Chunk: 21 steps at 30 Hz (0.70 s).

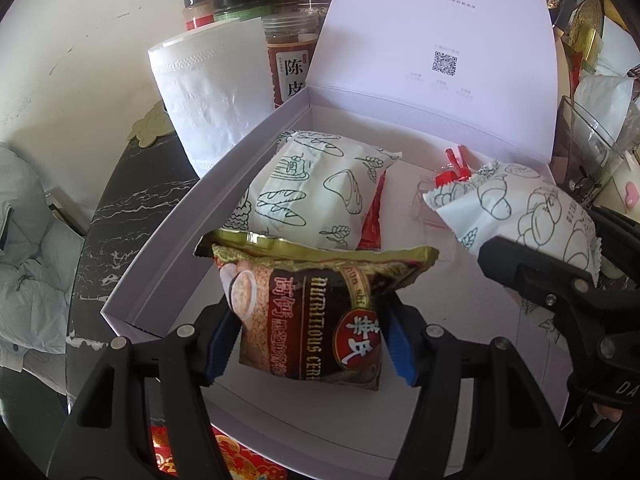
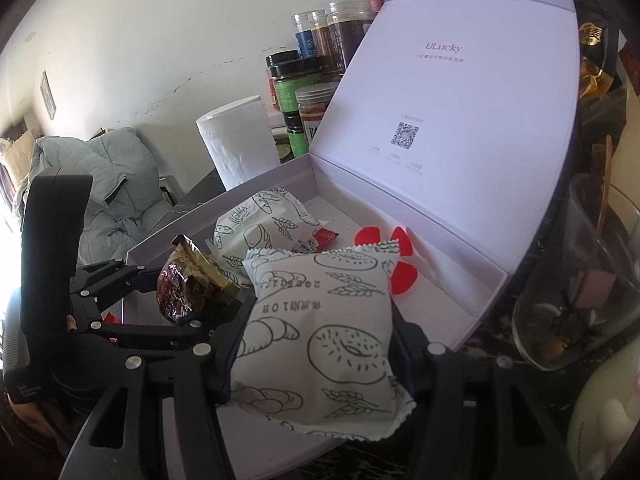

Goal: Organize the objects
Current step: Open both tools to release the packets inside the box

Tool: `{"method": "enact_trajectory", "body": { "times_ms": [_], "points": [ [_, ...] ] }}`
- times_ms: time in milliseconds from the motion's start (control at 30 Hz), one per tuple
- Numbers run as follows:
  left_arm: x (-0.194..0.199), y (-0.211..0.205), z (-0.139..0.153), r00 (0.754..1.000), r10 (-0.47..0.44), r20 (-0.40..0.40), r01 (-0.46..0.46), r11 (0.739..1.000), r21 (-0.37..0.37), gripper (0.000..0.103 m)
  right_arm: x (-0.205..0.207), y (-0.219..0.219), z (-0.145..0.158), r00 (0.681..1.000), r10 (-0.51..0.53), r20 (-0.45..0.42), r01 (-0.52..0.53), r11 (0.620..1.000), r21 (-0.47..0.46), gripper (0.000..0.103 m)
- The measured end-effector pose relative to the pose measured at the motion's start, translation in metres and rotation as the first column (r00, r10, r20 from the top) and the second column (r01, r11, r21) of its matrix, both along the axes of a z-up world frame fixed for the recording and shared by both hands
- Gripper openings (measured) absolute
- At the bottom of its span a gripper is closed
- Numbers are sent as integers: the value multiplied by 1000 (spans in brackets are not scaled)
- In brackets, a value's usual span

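Observation:
My left gripper (image 1: 308, 344) is shut on a brown and gold cereal packet (image 1: 316, 312), held over the near part of an open white box (image 1: 168, 248). The packet also shows in the right wrist view (image 2: 188, 284). My right gripper (image 2: 316, 344) is shut on a white bread packet with line drawings (image 2: 320, 332), held over the box's right side; it shows in the left wrist view (image 1: 528, 216). Another white bread packet (image 1: 316, 188) lies in the box on a red sachet (image 1: 372, 224). A clear pack with red pieces (image 2: 400, 256) lies at the back.
The box lid (image 1: 436, 28) stands upright behind. A paper towel roll (image 1: 212, 96) and several jars (image 1: 288, 60) stand at the left back. A glass cup (image 2: 580, 280) stands right of the box. A grey coat (image 2: 108, 184) lies left of the dark marble table (image 1: 132, 200).

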<state>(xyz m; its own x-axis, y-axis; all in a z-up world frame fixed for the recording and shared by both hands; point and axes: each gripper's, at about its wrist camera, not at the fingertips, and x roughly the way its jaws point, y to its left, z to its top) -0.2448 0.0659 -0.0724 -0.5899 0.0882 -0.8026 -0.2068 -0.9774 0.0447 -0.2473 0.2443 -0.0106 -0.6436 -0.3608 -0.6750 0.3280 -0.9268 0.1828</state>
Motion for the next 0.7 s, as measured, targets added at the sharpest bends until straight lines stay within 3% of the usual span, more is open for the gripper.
{"method": "enact_trajectory", "body": {
  "times_ms": [433,700],
  "points": [
    [7,8,-2,998,-43,-47,41,998,-52,65,3,-9,-3,999,32,-26,-30,998,59,62],
    [12,6,2,996,-31,-77,24,995,-96,84,4,-9,-2,999,24,-38,-21,998,62,63]
  ]
}}
